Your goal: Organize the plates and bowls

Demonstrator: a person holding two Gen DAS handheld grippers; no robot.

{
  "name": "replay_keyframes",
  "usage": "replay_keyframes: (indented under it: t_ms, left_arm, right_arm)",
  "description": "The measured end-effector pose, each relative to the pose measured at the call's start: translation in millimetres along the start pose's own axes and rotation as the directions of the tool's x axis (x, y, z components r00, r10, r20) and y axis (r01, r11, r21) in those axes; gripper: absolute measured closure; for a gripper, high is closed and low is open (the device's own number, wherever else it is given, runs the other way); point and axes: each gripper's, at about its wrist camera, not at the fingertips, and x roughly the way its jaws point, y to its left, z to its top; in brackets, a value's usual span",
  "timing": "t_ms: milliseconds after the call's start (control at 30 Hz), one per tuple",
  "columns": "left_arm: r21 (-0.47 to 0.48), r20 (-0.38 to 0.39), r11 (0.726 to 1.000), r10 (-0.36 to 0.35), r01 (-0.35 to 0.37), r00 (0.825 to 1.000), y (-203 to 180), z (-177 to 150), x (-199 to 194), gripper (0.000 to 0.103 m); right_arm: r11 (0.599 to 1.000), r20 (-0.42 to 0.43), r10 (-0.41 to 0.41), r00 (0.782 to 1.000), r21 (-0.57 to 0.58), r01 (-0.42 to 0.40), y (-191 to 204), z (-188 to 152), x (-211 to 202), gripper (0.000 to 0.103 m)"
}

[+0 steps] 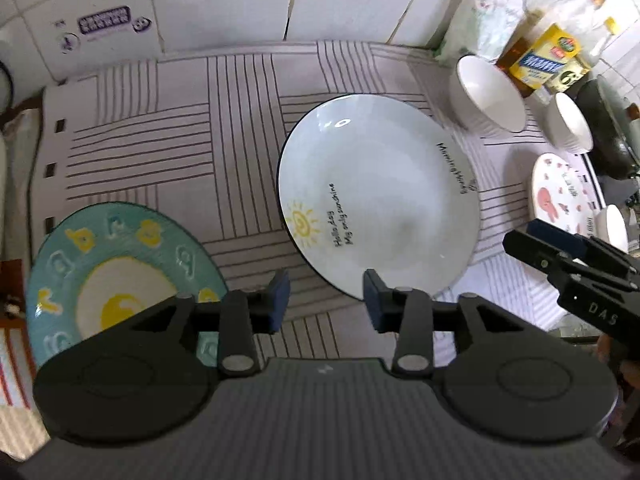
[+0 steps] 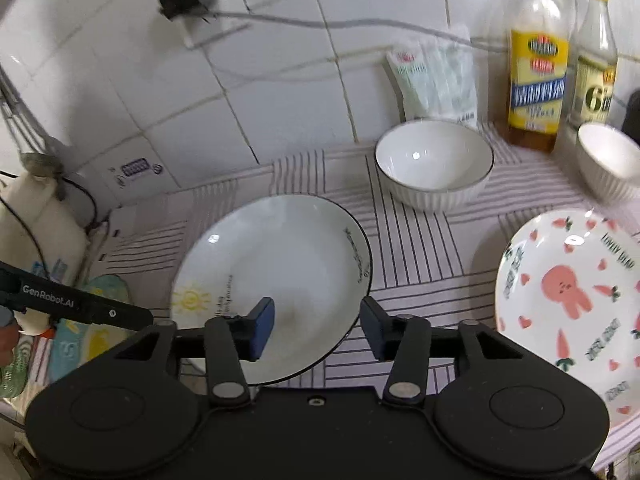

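Left gripper (image 1: 326, 300) apart, above sun plate (image 1: 380, 196) rim.

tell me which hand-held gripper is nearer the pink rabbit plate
Right. The right hand-held gripper sits just left of the pink rabbit plate, over the sun plate's rim. The left hand-held gripper is farther left.

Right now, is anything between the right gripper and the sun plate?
Nothing visible. The right gripper is open and empty right above the near rim of the sun plate. The ribbed bowl sits behind the plate and the rabbit plate off to its right, both apart.
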Motion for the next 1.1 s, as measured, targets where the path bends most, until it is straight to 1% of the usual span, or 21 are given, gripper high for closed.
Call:
replay_keyframes:
  t_ms: [100,167,300,467,567,633,800,900,1000,1100]
  left_arm:
    - [0.014,0.011,1.0,-0.003,0.003,1.0,-6,-8,-20,0.06]
    - [0.024,0.026,1.0,0.001,-0.001,1.0,-8,-15,-34,0.057]
    - [0.035,0.056,0.999,0.009,-0.011,0.998,-10,-29,-60,0.053]
    - [0.046,0.083,0.999,0.014,-0.018,0.996,-7,-47,-87,0.045]
    - [0.035,0.098,0.999,0.021,-0.025,0.995,-3,-58,-98,0.044]
    - [0.022,0.109,0.999,0.024,-0.026,0.994,4,-66,-105,0.043]
    - [-0.045,0.133,0.998,0.044,-0.038,0.99,28,-87,-118,0.04]
    - [-0.097,0.152,0.994,0.069,-0.055,0.986,47,-100,-125,0.037]
    - [-0.169,0.167,0.983,0.099,-0.07,0.981,70,-112,-130,0.035]
    - [-0.25,0.176,0.965,0.124,-0.077,0.976,94,-123,-132,0.034]
  right_arm:
    - [0.999,0.013,0.002,1.0,-0.05,-0.001,11,7,-18,0.043]
    - [0.997,0.029,0.014,0.999,-0.079,-0.012,17,10,-31,0.039]
    - [0.992,0.046,0.041,0.998,-0.119,-0.036,29,14,-53,0.035]
    - [0.98,0.055,0.068,0.996,-0.189,-0.056,46,13,-75,0.029]
    - [0.968,0.051,0.094,0.994,-0.236,-0.079,56,10,-84,0.029]
    - [0.96,0.04,0.126,0.991,-0.258,-0.111,63,8,-89,0.029]
    - [0.931,0.025,0.2,0.979,-0.316,-0.182,84,7,-99,0.029]
    - [0.901,0.019,0.237,0.971,-0.378,-0.212,99,8,-100,0.029]
    - [0.872,0.009,0.274,0.962,-0.424,-0.245,111,8,-93,0.029]
    - [0.841,0.0,0.33,0.944,-0.455,-0.294,121,7,-84,0.029]
